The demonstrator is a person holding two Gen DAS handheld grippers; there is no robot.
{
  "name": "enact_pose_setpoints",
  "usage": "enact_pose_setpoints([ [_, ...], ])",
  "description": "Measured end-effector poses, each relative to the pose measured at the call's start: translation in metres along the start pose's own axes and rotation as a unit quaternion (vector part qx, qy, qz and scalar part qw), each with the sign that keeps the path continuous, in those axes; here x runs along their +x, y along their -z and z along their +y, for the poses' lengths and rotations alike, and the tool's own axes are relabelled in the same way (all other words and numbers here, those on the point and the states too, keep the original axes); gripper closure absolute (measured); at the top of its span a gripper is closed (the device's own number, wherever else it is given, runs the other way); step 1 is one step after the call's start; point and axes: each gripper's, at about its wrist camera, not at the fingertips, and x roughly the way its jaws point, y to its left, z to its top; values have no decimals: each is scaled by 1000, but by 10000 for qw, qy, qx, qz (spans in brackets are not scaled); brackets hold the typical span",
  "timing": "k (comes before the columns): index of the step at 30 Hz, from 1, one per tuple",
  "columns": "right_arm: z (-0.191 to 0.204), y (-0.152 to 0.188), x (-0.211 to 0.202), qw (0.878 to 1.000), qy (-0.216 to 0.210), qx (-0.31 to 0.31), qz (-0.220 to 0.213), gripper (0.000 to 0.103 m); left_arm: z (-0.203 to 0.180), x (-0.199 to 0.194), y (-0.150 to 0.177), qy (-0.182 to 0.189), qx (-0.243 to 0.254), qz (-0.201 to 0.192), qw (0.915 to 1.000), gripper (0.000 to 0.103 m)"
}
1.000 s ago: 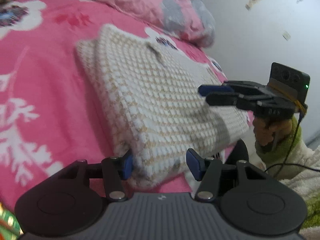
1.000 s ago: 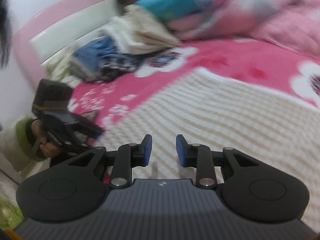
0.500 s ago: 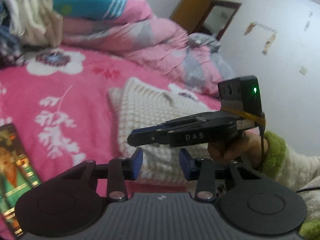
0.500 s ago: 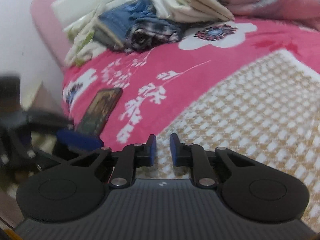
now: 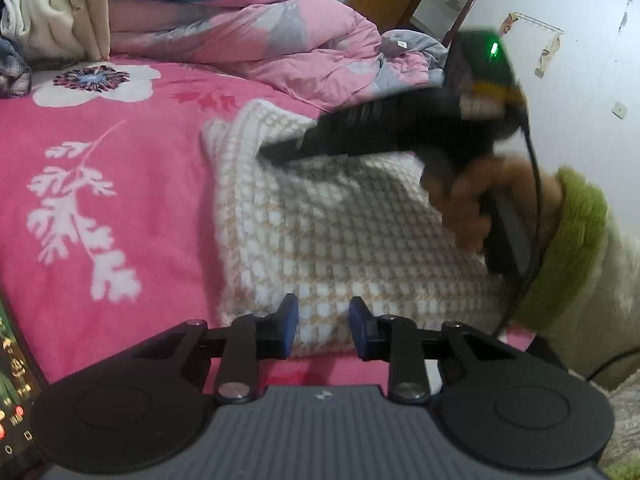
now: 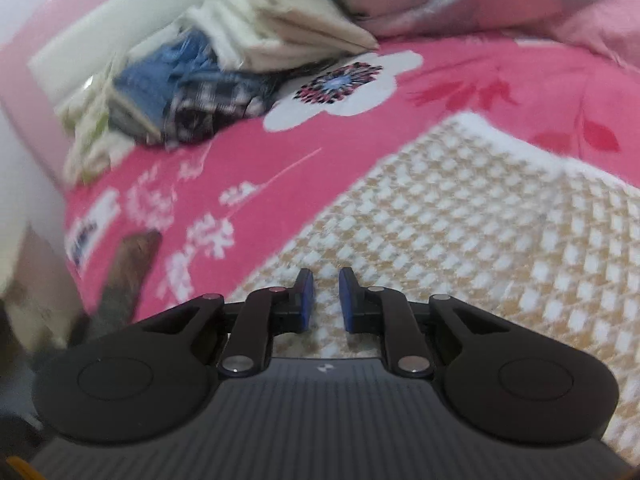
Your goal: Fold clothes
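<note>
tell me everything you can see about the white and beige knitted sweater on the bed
The knitted sweater looks thick and soft, a chunky white knit checked with small beige squares and edged in plain white. It lies folded into a rough rectangle, flat on the pink floral bedspread, with layers showing along its near edge. The left gripper stands open at that near edge; the right gripper, slightly open, is low over the knit. Whether either touches it is unclear.

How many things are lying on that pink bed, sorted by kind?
Knitted sweaters: 1, the checked cream sweater
Quilts: 1, the pink quilt
Clothes heaps: 1, the pile of clothes
Flat dark cases: 1, the dark case
Total: 4
</note>
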Motion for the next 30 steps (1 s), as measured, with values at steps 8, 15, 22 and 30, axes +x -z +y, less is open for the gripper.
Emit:
enact_pose_setpoints([
  [8, -40, -20, 48, 9980, 432, 430, 185, 89, 10, 1, 5, 117, -203, -32, 9997, 75],
  [15, -64, -33, 63, 9941, 480, 974, 69, 89, 14, -1, 9, 247, -245, -93, 9994, 76],
  [22, -101, -35, 78, 9838, 761, 1623, -6, 89, 16, 0, 7, 261, -348, -83, 9990, 76],
  [30, -104, -35, 6, 9726, 106, 2123, -939, 86, 15, 0, 3, 210, -390, -27, 9990, 73],
])
